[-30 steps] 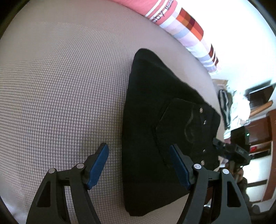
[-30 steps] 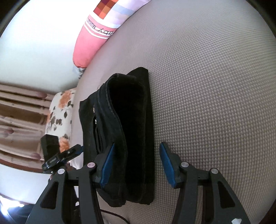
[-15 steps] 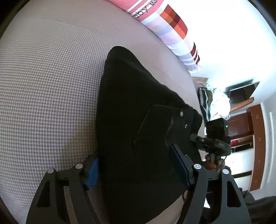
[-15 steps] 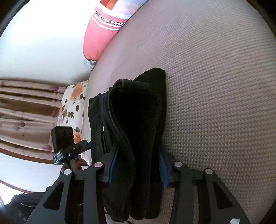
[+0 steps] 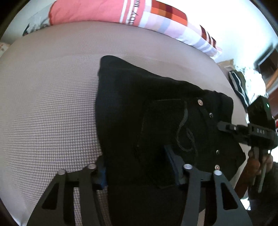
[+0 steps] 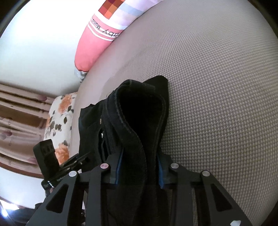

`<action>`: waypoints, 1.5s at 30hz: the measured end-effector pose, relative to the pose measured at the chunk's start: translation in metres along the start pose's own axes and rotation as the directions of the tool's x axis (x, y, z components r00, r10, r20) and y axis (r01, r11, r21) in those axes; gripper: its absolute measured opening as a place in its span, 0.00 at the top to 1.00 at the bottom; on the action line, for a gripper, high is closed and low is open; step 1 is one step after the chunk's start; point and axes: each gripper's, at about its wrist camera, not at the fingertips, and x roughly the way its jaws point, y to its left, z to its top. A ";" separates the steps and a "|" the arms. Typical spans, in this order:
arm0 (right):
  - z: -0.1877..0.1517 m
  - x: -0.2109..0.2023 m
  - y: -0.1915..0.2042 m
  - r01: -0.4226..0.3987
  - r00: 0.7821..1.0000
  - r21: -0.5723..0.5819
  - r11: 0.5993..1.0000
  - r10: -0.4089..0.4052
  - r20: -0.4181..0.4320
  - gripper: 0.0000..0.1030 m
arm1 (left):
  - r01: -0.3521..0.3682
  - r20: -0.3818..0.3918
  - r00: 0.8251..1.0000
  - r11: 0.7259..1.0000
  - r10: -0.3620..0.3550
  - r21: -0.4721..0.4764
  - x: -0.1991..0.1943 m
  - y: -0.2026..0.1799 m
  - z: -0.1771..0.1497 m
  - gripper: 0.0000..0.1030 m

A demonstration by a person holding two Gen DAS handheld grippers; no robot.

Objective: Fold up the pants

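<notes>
Both claws have closed on the pants

Left view: left claw (image 5: 139, 166), open a second ago, now pinches the pants (image 5: 156, 111) on the bed (image 5: 52, 104); right view: right claw (image 6: 139, 166) likewise clamps the raised edge; a lift for the next fold looks likely.

One pair of black pants (image 5: 142, 107) is counted, folded into a single bundle on one houndstooth-patterned bed surface (image 5: 52, 107). Two grippers are seen — the left gripper (image 5: 139, 172) and the right gripper (image 6: 139, 171) — each with two blue-padded fingers. Five metal rivets are visible on the pants in the left wrist view. Two pillows are counted: one pink striped pillow (image 5: 107, 12) and one floral pillow (image 6: 59, 120).
</notes>
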 end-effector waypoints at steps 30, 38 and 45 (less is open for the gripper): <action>0.026 0.003 0.063 -0.002 0.998 -0.074 0.997 0.007 0.064 0.80 | -0.038 0.141 0.989 0.999 0.033 0.035 -0.045 0.002 0.036 0.84; 0.091 0.039 0.086 -0.015 0.996 -0.104 0.994 0.023 0.082 0.80 | -0.084 0.197 0.977 0.996 0.078 0.022 -0.040 0.029 0.094 0.84; 0.133 0.065 0.098 0.002 0.995 -0.111 0.994 0.009 0.095 0.80 | -0.105 0.219 0.970 0.994 0.105 -0.011 -0.034 0.051 0.141 0.84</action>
